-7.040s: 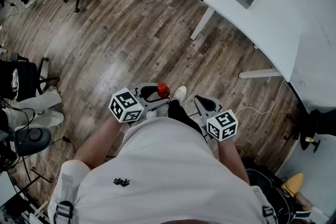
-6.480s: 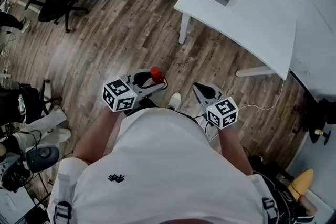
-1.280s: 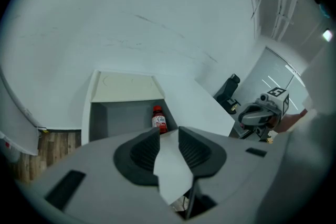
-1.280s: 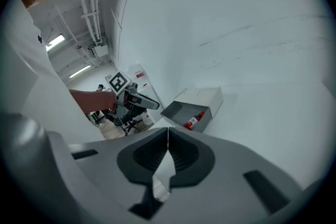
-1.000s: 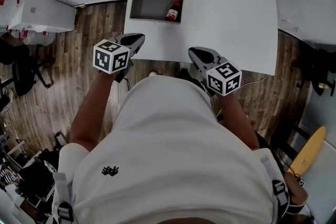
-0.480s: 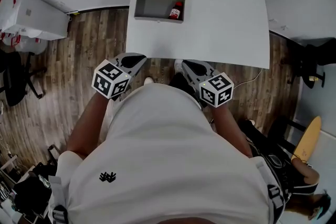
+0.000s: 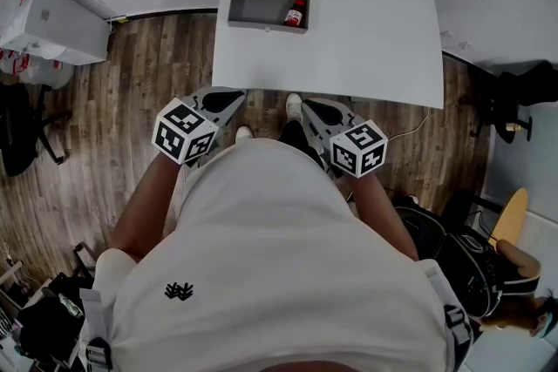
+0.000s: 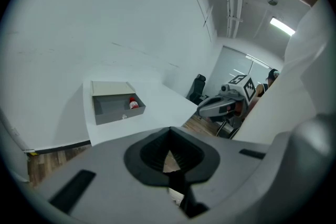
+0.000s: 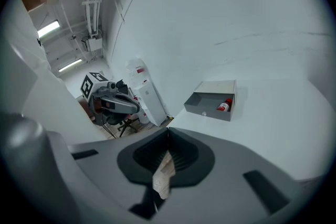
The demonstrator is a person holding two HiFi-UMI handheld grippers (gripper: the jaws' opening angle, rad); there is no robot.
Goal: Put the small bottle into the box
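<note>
Both hand-held grippers hang empty with jaws closed, the left gripper (image 7: 230, 96) and the right gripper (image 7: 312, 106) held level just short of the near edge of the white table (image 7: 366, 39). Well ahead of them, across the table, the small bottle (image 7: 296, 13) rests inside the open box (image 7: 253, 20), toward its right end. The placing step looks finished; the next move seems to call only for staying clear.

We hold both arms bent, close at our sides. The left forearm (image 7: 150, 206) carries the left hand-held gripper (image 7: 225, 98), which points far and slightly right with its jaws together. The right forearm (image 7: 380, 215) carries the right hand-held gripper (image 7: 314, 107), which points far and slightly left, its jaws together too. The two stand well apart.
</note>
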